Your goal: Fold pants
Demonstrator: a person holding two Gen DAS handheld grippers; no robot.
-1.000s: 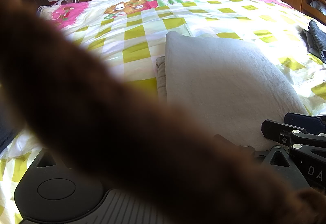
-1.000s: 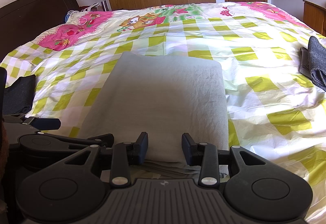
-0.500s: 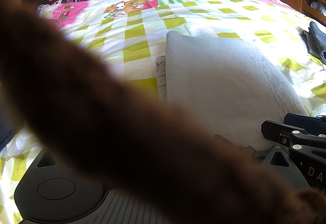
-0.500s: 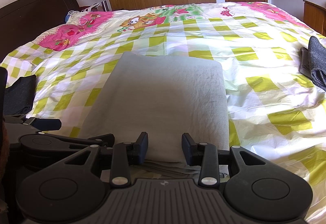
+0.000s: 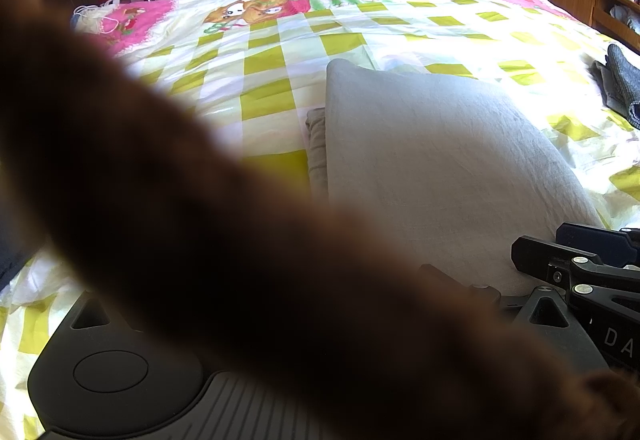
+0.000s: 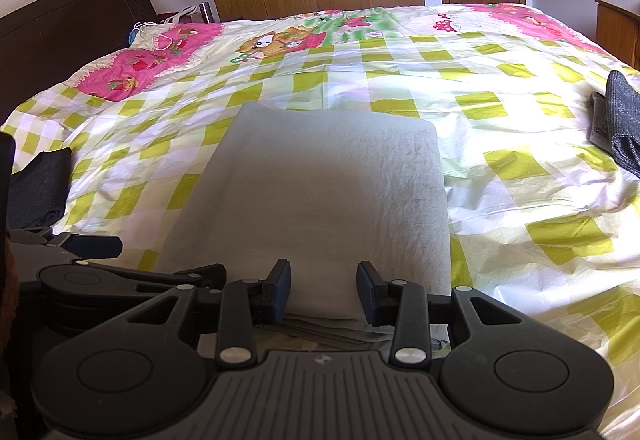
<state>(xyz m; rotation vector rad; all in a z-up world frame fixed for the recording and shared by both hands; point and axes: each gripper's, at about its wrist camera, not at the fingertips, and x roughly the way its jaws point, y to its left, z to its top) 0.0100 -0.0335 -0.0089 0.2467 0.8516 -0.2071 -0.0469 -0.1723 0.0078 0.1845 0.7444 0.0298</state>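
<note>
Checkered bed (image 6: 520, 168) carries the folded grey pants (image 6: 320, 192), last fold apparently done; right claw (image 6: 324, 286) released at their near edge, left claw's state I cannot tell; next, withdraw

A blurred brown sleeve (image 5: 248, 240) sweeps across the left wrist view, hiding the left tool's fingers; dark clothing (image 6: 624, 120) gets cut off far right.

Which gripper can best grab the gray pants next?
Probably the right gripper: it is open, with the near edge of the gray pants between its fingers. A blurry brown thing hides the left gripper's fingers.
</note>
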